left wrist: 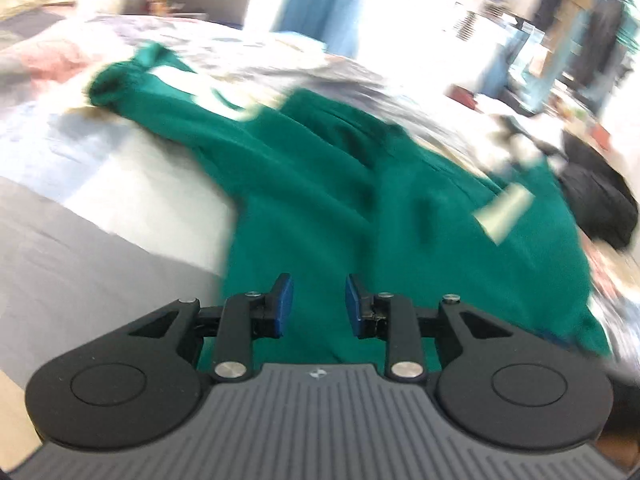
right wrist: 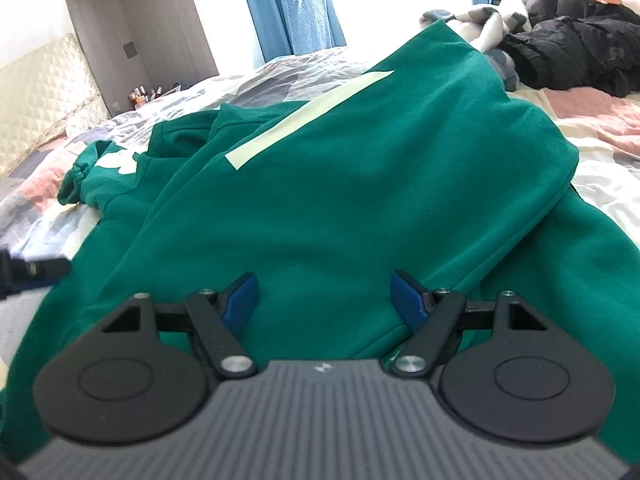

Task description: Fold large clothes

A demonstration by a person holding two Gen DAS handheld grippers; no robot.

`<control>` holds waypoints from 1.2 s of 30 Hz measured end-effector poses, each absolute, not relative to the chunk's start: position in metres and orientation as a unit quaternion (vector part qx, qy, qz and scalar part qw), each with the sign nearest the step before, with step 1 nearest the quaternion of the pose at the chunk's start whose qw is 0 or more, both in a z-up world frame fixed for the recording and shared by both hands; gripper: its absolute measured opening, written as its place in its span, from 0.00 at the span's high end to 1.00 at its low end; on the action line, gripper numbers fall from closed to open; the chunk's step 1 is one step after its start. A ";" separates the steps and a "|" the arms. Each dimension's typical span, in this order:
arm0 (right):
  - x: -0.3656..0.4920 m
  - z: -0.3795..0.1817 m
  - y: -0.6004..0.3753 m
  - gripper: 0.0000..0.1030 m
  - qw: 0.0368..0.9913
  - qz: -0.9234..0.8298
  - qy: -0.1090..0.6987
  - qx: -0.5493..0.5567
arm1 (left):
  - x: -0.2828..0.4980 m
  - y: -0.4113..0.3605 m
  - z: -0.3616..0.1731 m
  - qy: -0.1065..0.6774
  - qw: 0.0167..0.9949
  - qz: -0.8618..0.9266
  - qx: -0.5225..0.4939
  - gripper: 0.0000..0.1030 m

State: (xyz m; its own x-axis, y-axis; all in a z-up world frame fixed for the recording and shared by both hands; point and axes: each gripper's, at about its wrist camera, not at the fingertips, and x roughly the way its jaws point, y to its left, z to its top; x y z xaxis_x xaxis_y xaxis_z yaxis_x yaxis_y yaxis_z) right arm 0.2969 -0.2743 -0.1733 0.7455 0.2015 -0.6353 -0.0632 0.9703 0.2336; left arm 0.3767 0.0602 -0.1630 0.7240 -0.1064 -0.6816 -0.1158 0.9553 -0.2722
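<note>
Sweatshirt (right wrist: 328, 184) spread on bed (right wrist: 600, 168), jacket (right wrist: 572, 52) behind it at right

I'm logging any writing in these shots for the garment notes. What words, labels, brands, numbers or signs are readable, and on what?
No text can be read in either view.
green garment: pale stripe and a white print near its far end, partly folded under, no letters legible.
right gripper: small pale logo mark on the grey body, too small to read.
left gripper: the same mark, unreadable.
</note>
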 end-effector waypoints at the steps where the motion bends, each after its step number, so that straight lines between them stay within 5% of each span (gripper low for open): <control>1: 0.297 -0.172 -0.276 0.28 0.929 0.073 0.349 0.104 | 0.384 0.070 -0.160 0.371 0.917 0.018 -0.147 0.67; 3: 0.298 -0.170 -0.281 0.28 0.928 0.076 0.346 0.117 | 0.403 0.094 -0.156 0.367 0.919 0.051 -0.135 0.64; 6: 0.302 -0.170 -0.289 0.28 0.925 0.074 0.345 0.142 | 0.438 0.138 -0.157 0.374 0.913 0.102 -0.127 0.47; 13: 0.310 -0.171 -0.293 0.28 0.922 0.062 0.344 0.165 | 0.524 0.219 -0.167 0.374 0.912 0.167 -0.013 0.36; 27: 0.340 -0.181 -0.280 0.25 0.935 0.023 0.327 0.136 | 0.660 0.260 -0.212 0.359 0.894 0.196 0.184 0.29; 29: 0.343 -0.182 -0.281 0.25 0.936 0.023 0.323 0.138 | 0.668 0.267 -0.216 0.364 0.891 0.197 0.186 0.33; 31: 0.345 -0.187 -0.279 0.25 0.942 0.024 0.311 0.126 | 0.673 0.271 -0.222 0.378 0.885 0.196 0.187 0.55; 36: 0.351 -0.188 -0.274 0.25 0.946 0.020 0.307 0.103 | 0.671 0.269 -0.218 0.392 0.877 0.193 0.201 0.68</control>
State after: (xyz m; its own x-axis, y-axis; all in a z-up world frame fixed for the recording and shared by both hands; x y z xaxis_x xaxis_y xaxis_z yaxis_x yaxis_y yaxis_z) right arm 0.3510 -0.2737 -0.1882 0.8101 0.1022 -0.5773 0.0247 0.9779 0.2077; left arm 0.6708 0.2685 -0.2182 0.6174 0.4960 -0.6106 -0.1810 0.8449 0.5034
